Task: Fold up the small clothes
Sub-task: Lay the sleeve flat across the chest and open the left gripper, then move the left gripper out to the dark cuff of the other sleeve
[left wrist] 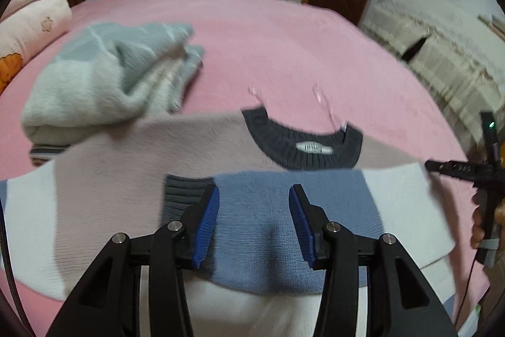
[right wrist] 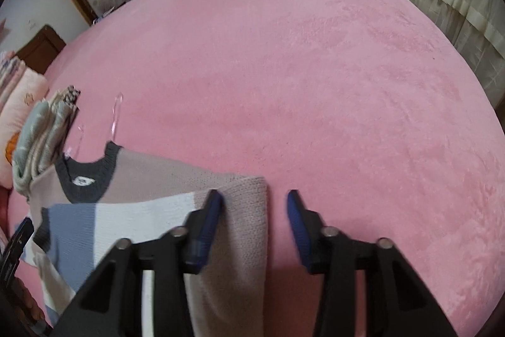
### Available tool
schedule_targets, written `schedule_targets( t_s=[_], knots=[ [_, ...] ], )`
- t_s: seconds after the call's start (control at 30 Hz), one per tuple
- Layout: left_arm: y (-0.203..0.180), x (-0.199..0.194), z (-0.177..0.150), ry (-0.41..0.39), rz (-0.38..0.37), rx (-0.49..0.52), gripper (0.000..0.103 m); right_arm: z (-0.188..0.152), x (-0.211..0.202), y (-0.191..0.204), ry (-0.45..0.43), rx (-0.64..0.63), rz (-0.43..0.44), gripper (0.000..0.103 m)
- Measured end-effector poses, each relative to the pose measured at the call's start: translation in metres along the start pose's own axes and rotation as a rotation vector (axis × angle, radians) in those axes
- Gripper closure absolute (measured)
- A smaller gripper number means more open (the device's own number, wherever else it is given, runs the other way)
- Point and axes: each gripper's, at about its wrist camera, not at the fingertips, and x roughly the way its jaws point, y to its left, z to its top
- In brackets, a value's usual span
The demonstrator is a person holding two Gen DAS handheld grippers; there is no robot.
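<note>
A colour-block sweater [left wrist: 132, 153] lies flat on the pink bed [left wrist: 284, 46], its blue sleeve [left wrist: 268, 210] folded across the body just below the dark collar [left wrist: 303, 144]. The left gripper [left wrist: 254, 207] hangs over that sleeve, fingers apart and gripping nothing. The right gripper [right wrist: 255, 212] has its fingers apart over the sweater's taupe edge [right wrist: 249, 210], which lies between them unpinched. A folded grey-green garment [left wrist: 104, 78] sits beyond the left fingers.

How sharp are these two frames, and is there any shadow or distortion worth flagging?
Left wrist: fisheye-bent bed, motion blur, gripper shadow on the sweater. Right wrist: the sweater's left part smeared, bedspread fairly sharp, right gripper crisp.
</note>
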Motion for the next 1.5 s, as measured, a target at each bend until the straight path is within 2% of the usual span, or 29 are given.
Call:
schedule_targets(
  t_s=[0.03, 0.17, 0.33, 0.5, 0.67, 0.73, 0.77, 0.8, 1.0, 1.3, 1.5],
  knots=[
    [0.0, 0.007, -0.001, 0.018, 0.008, -0.004, 0.059, -0.001, 0.002, 0.001, 0.005, -0.014, -0.003, 0.09],
    [0.003, 0.04, -0.001, 0.088, 0.071, -0.041, 0.071, -0.006, -0.001, 0.002, -0.028, -0.037, -0.06, 0.092],
    [-0.003, 0.048, -0.001, 0.082, 0.099, -0.019, 0.072, -0.013, -0.004, -0.006, -0.071, -0.004, -0.112, 0.094],
    [-0.009, 0.058, -0.006, 0.072, 0.099, 0.021, 0.072, -0.017, 0.013, -0.014, -0.058, 0.012, -0.109, 0.094],
    [-0.01, 0.049, -0.009, 0.072, 0.115, 0.04, 0.071, -0.015, 0.004, -0.006, -0.058, 0.006, -0.124, 0.092],
    [-0.017, 0.039, -0.009, 0.078, 0.133, 0.066, 0.061, -0.015, -0.008, -0.007, -0.061, 0.026, -0.107, 0.087],
    [-0.02, 0.036, -0.007, 0.073, 0.142, 0.075, 0.048, -0.016, -0.014, -0.005, -0.068, 0.033, -0.1, 0.081],
    [-0.024, 0.027, -0.008, 0.053, 0.158, 0.093, 0.04, -0.018, -0.025, -0.004, -0.087, 0.033, -0.094, 0.075],
    [-0.047, -0.026, -0.008, -0.026, 0.18, 0.167, 0.02, -0.036, -0.08, 0.015, -0.157, -0.021, -0.078, 0.074],
    [-0.06, -0.109, -0.022, -0.081, 0.168, 0.183, 0.008, -0.083, -0.142, 0.045, -0.2, -0.087, -0.058, 0.073],
    [-0.073, -0.152, -0.04, -0.092, 0.147, 0.203, 0.007, -0.116, -0.166, 0.056, -0.197, -0.107, -0.032, 0.073]
  ],
)
